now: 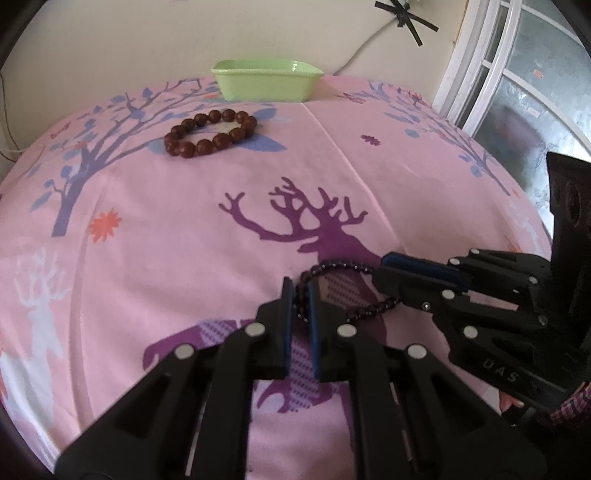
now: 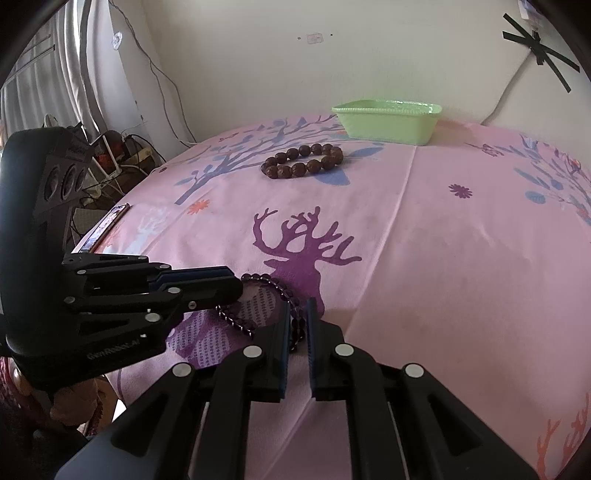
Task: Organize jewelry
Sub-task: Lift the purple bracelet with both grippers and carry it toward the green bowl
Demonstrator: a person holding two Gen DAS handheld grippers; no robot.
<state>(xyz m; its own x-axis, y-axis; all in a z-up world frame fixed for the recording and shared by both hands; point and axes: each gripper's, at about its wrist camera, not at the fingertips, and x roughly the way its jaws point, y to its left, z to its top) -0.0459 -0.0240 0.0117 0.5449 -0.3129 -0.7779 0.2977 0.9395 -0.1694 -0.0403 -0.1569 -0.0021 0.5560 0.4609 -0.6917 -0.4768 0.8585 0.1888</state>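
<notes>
While both grippers meet over the purple deer printed near the front edge of the bed, each has its jaws drawn in on the same dark beaded bracelet (image 1: 334, 266). The left gripper (image 1: 299, 295) pinches one side of the loop between its blue-lined fingers (image 1: 313, 314), the small beads showing in the narrow gap. The right gripper (image 2: 297, 321) does likewise on the opposite side, beads visible between its pads; seen from the left wrist camera, it comes in from the right with its fingers laid over the strand. The bracelet of small dark purple beads lies stretched between the two, resting on or just above the pink bedsheet (image 1: 184, 229); which of the two cannot be told.

Farther back on the sheet, toward the far edge and left of the centre crease, a second bracelet of large reddish-brown beads (image 1: 210, 132) lies flat in a closed ring on the printed tree pattern, well apart from the grippers. Just behind it, at the far edge against the wall, stands a light green rectangular tray (image 1: 264, 86), upright; its inside is not visible from either camera. A window (image 1: 517, 74) shows off the right far corner, and crossed strips of black tape (image 1: 406, 16) hold a cable to the wall above the tray.
</notes>
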